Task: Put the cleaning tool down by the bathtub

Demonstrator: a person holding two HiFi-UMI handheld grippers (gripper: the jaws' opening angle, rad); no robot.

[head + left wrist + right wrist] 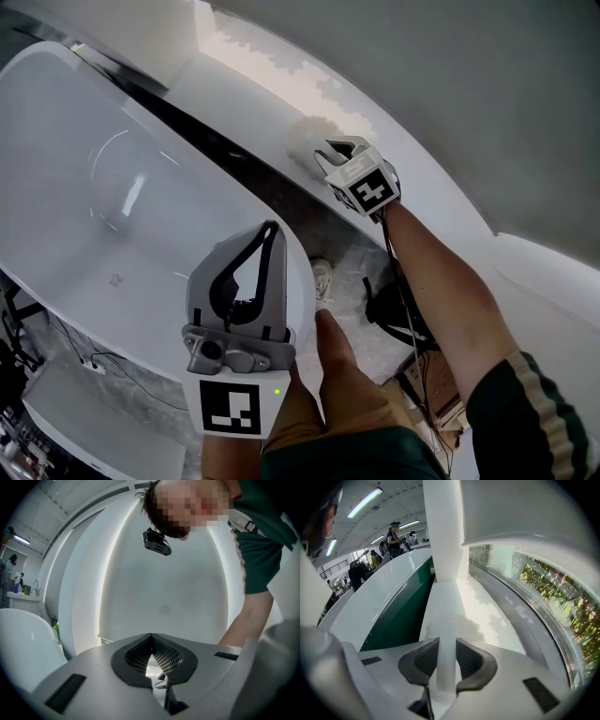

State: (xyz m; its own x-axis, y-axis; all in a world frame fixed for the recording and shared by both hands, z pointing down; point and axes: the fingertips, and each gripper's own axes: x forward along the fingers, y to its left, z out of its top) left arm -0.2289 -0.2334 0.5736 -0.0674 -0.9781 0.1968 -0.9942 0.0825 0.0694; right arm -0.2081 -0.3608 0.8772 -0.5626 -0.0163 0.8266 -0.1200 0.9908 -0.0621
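The right gripper (341, 148) is out over the white ledge (262, 66) that runs along the far side of the bathtub (56, 112). Its jaws are clamped narrow on the slim white handle of the cleaning tool (446, 667). The tool's fluffy white head (307, 141) points away from the gripper and sits low on the ledge, just beside the dark gap between the ledge and the tub. From the head view it looks to be touching down, though white on white makes that contact hard to confirm.

The left gripper (270, 230) is not involved. It is raised over the near rim of the tub with its jaw tips pressed together and nothing between them.

So this is the set-down step, and it looks close to finished: the tool is at its spot by the tub but has not been let go. Next, the right gripper needs to settle the handle flat on the ledge. Then it should open its jaws without dragging the handle and back out along the line of the handle, so the soft head isn't knocked into the gap.
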